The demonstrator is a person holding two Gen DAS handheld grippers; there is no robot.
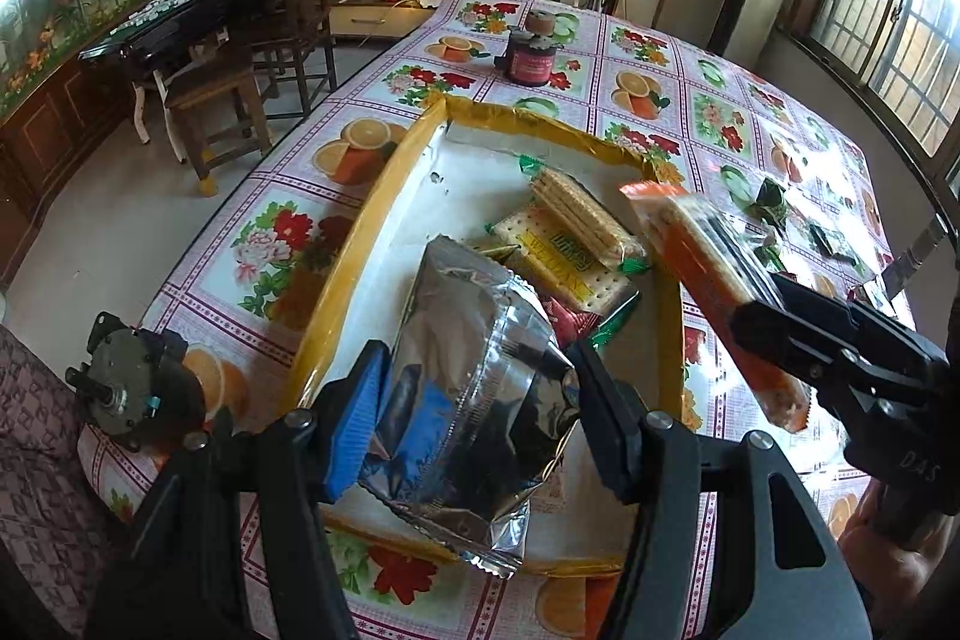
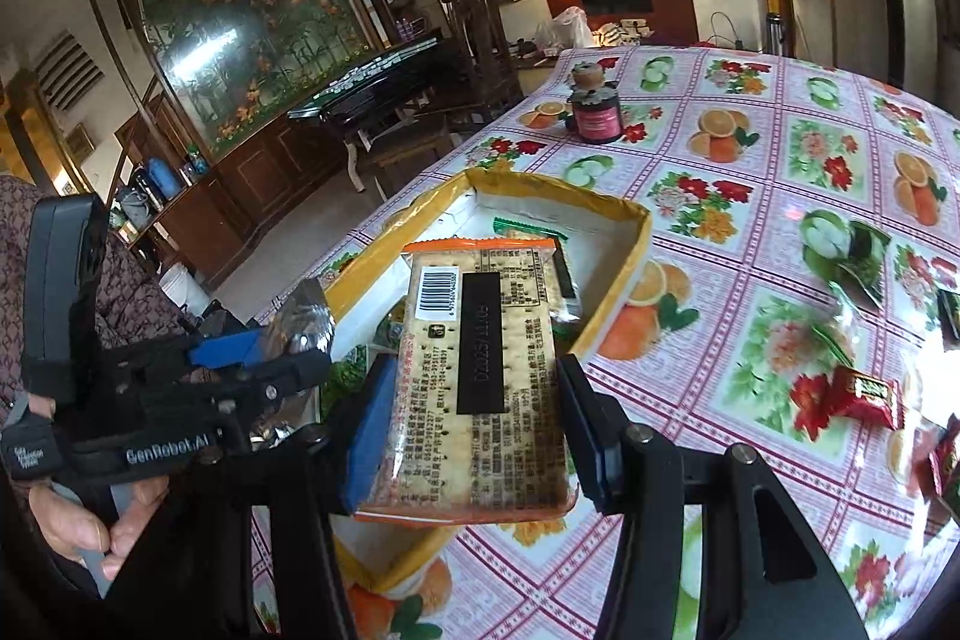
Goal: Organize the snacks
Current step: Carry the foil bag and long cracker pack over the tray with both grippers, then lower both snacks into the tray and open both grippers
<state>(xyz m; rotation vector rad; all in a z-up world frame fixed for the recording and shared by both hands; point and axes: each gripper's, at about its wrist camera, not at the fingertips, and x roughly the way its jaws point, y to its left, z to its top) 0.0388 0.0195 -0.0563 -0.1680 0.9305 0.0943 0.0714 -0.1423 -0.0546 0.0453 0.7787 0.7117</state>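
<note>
A shallow box with a yellow taped rim (image 1: 384, 196) (image 2: 636, 244) lies on the flowered tablecloth and holds several wrapped biscuit packets (image 1: 576, 214). My left gripper (image 1: 474, 370) (image 2: 270, 346) is shut on a silver foil packet (image 1: 468, 292) (image 2: 306, 316), which tilts over the near end of the box. My right gripper (image 2: 477, 382) (image 1: 762, 316) is shut on an orange-trimmed cracker packet (image 2: 480, 340) (image 1: 702, 256). That packet hangs in the air over the box's right side, barcode side facing the camera.
Loose snacks lie on the table right of the box: a green packet (image 2: 852, 250) (image 1: 771, 202) and red wrapped sweets (image 2: 864, 394). A dark jar (image 1: 531, 61) (image 2: 595, 115) stands beyond the box. A wooden stool (image 1: 210, 112) and chair stand off the table's left edge.
</note>
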